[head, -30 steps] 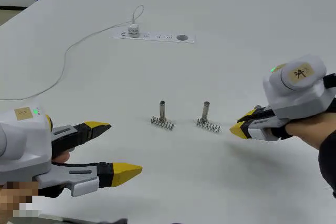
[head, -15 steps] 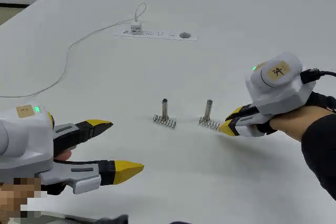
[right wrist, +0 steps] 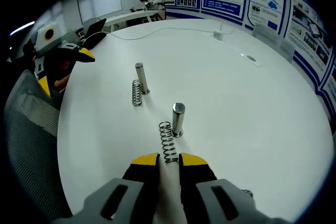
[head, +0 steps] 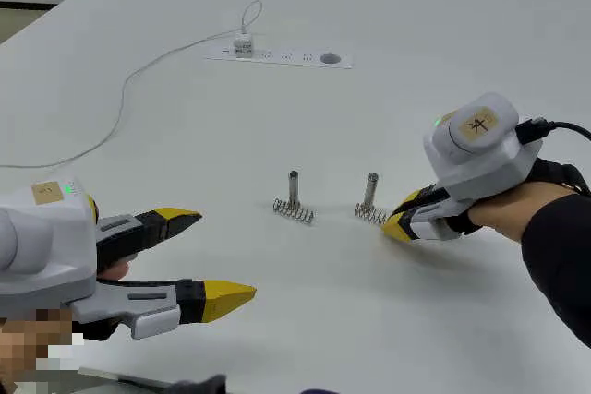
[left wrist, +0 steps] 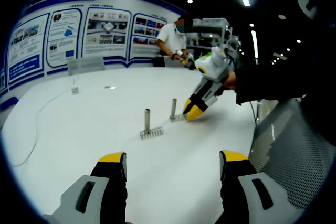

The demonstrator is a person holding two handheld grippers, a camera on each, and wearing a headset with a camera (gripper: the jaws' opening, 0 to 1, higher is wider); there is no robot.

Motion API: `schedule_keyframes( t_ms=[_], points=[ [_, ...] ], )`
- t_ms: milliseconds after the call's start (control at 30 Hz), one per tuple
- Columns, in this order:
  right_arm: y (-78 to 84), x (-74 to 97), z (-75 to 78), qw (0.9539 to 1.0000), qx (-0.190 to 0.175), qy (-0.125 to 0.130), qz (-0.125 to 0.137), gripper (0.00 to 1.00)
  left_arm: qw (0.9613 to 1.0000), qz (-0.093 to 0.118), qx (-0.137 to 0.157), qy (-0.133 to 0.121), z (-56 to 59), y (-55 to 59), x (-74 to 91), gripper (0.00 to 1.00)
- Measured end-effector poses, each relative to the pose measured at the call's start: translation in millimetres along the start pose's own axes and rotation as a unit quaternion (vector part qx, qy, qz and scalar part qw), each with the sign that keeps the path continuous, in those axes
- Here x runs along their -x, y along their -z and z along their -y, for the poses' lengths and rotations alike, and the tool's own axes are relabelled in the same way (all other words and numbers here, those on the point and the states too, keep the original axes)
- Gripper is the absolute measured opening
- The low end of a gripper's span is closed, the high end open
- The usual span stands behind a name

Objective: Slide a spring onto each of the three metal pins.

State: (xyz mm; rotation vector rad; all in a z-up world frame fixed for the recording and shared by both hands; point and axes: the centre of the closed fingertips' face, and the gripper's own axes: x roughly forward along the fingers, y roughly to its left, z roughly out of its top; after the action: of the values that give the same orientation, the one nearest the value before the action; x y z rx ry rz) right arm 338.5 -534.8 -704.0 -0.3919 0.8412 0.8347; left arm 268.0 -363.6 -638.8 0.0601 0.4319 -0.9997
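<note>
Two metal pins stand upright on the white table (head: 277,126), a left pin (head: 294,184) and a right pin (head: 371,187). A spring lies at the foot of each: the left spring (head: 294,211) and the right spring (head: 370,215). My right gripper (head: 395,224) rests low on the table with its tips at the right spring's end. In the right gripper view the jaws (right wrist: 168,159) stand narrowly apart around the near end of that spring (right wrist: 167,139), just short of its pin (right wrist: 178,118). My left gripper (head: 211,257) hovers wide open at the front left, holding nothing.
A white power strip (head: 277,55) with a plug (head: 243,43) lies at the far side. Its cable (head: 120,103) runs off to the left. People (left wrist: 170,38) stand at a bench in the background. A mesh chair (left wrist: 294,145) is to the right.
My right gripper has moved left and down, from beside the right spring to its end. The left gripper has stayed put and open. The head camera shifted slightly.
</note>
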Motion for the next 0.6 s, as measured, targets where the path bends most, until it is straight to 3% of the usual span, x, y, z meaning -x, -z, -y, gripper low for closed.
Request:
schedule_keyframes(
  t_ms=[600],
  points=[
    [0.7, 6.8, -4.7, 0.9999, 0.013, 0.002, -0.007, 0.12, 0.9997, -0.014, -0.017, 0.014, 4.8, 1.9, -1.2, 0.73]
  ],
)
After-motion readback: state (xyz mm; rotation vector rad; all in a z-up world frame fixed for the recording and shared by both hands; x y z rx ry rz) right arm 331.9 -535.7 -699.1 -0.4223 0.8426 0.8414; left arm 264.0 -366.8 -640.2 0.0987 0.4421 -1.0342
